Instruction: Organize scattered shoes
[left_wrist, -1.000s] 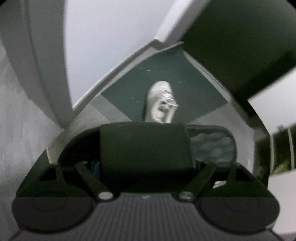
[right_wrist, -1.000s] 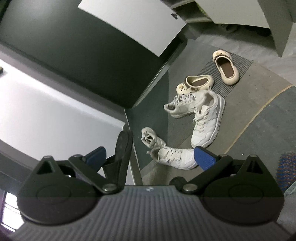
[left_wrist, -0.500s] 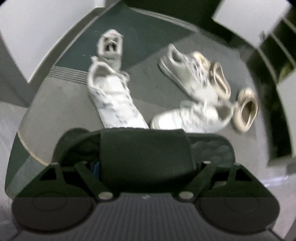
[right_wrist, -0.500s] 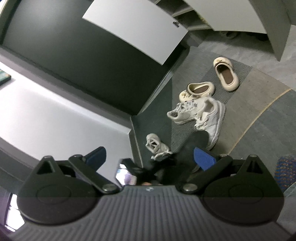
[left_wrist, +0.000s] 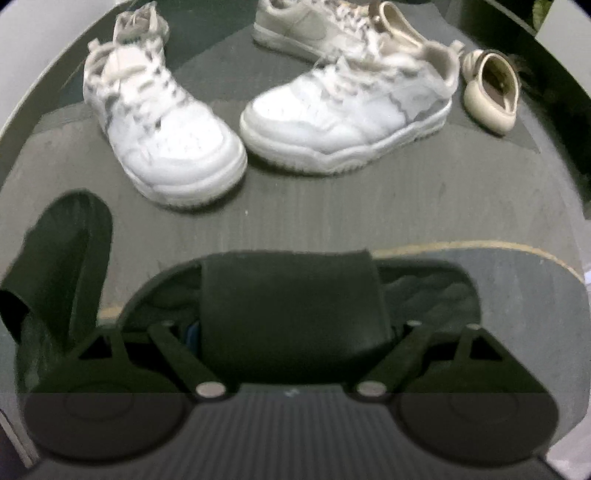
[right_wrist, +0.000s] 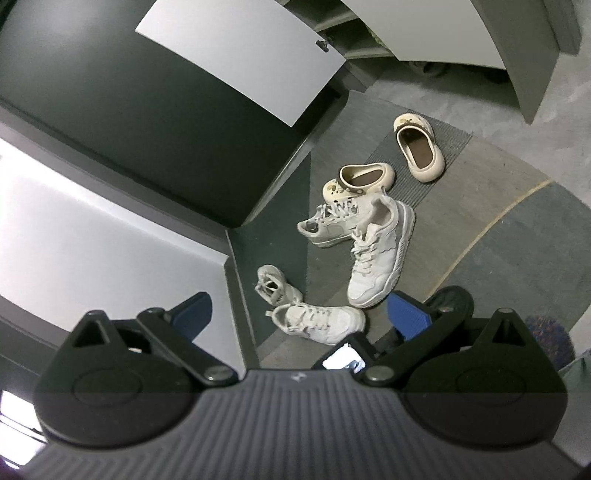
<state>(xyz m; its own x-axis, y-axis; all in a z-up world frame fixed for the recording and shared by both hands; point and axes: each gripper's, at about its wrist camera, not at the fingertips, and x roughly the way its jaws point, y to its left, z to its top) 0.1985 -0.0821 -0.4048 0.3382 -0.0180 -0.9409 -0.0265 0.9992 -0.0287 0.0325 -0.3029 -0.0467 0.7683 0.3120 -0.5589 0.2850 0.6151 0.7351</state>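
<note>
My left gripper (left_wrist: 291, 325) is shut on a black slide sandal (left_wrist: 291, 295), whose wide strap fills the space between the fingers. A second black slide (left_wrist: 70, 251) stands tilted at the left. Just ahead on the mat lie two white sneakers (left_wrist: 162, 125) (left_wrist: 347, 114), toes toward me. Behind them are a beige sneaker (left_wrist: 306, 26) and a cream clog (left_wrist: 491, 92). My right gripper (right_wrist: 299, 314) hangs open and holds nothing, high above the same shoes: the white sneakers (right_wrist: 321, 321) (right_wrist: 380, 258), a small white high-top (right_wrist: 275, 286) and two cream clogs (right_wrist: 360, 181) (right_wrist: 419, 151).
The shoes lie on a grey floor mat (right_wrist: 480, 192) with a curved yellow line (right_wrist: 491, 221). A dark wall panel (right_wrist: 147, 122) and a white wall (right_wrist: 92, 229) border the far left side. An open cabinet (right_wrist: 354, 40) with white doors stands at the back.
My left gripper, still holding the black slide, swung from facing the wall corner down toward the sneakers and came close to them. In the right wrist view the slide crossed from left to lower right.
</note>
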